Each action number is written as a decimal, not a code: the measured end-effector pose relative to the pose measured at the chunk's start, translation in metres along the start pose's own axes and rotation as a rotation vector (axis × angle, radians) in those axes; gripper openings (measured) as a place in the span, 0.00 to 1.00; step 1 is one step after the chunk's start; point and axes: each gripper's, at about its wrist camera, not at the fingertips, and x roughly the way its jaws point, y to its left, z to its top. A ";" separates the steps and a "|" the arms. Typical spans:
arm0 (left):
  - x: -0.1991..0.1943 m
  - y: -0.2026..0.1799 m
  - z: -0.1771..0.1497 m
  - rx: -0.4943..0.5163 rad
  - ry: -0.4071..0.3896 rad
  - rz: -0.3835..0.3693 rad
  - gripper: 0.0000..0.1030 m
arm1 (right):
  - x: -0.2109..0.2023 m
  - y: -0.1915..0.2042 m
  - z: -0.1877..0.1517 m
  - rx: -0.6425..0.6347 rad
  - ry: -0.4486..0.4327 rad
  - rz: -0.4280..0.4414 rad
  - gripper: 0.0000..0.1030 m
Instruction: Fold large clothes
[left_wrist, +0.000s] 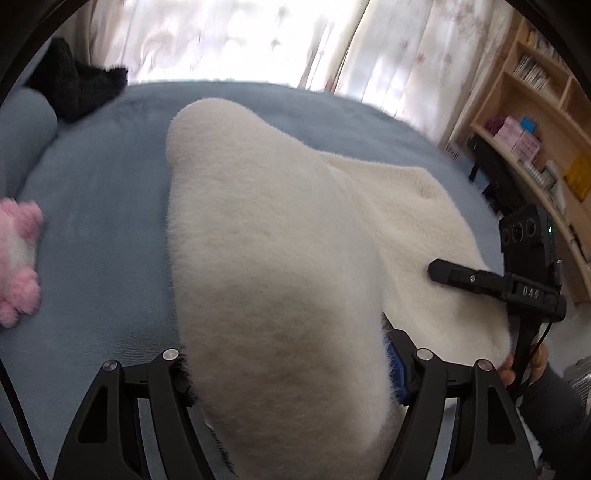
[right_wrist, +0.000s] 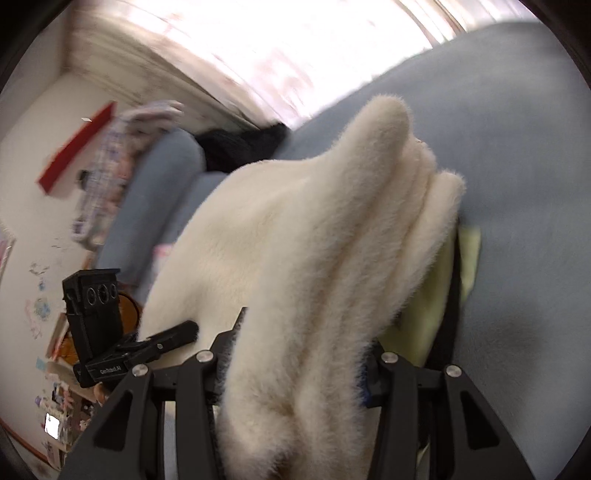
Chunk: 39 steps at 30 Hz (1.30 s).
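A large cream fluffy garment (left_wrist: 266, 236) lies bunched on a blue bed (left_wrist: 96, 206). My left gripper (left_wrist: 291, 373) is shut on a thick fold of it; the fabric drapes over the jaws and hides the fingertips. The right gripper (left_wrist: 458, 275) shows at the garment's right edge in the left wrist view. In the right wrist view my right gripper (right_wrist: 295, 369) is shut on the cream garment (right_wrist: 295, 229), which is lifted and hangs in folds over its jaws. The left gripper (right_wrist: 166, 338) shows at its left, fingers against the fabric.
A black garment (left_wrist: 81, 88) lies at the bed's far left and a pink plush toy (left_wrist: 18, 258) at the left edge. A pale yellow cloth (right_wrist: 439, 288) lies under the cream garment. Wooden shelves (left_wrist: 532, 122) stand to the right. Curtains (left_wrist: 229, 37) hang behind the bed.
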 end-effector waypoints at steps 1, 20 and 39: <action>0.017 0.016 -0.006 -0.026 0.015 -0.014 0.77 | 0.012 -0.017 -0.008 0.034 0.004 -0.006 0.46; -0.046 0.025 -0.007 -0.011 -0.149 0.099 0.87 | -0.021 0.010 -0.013 -0.053 0.043 -0.231 0.58; -0.013 -0.020 0.002 0.029 -0.140 0.192 0.05 | 0.000 0.025 0.006 -0.147 -0.081 -0.409 0.00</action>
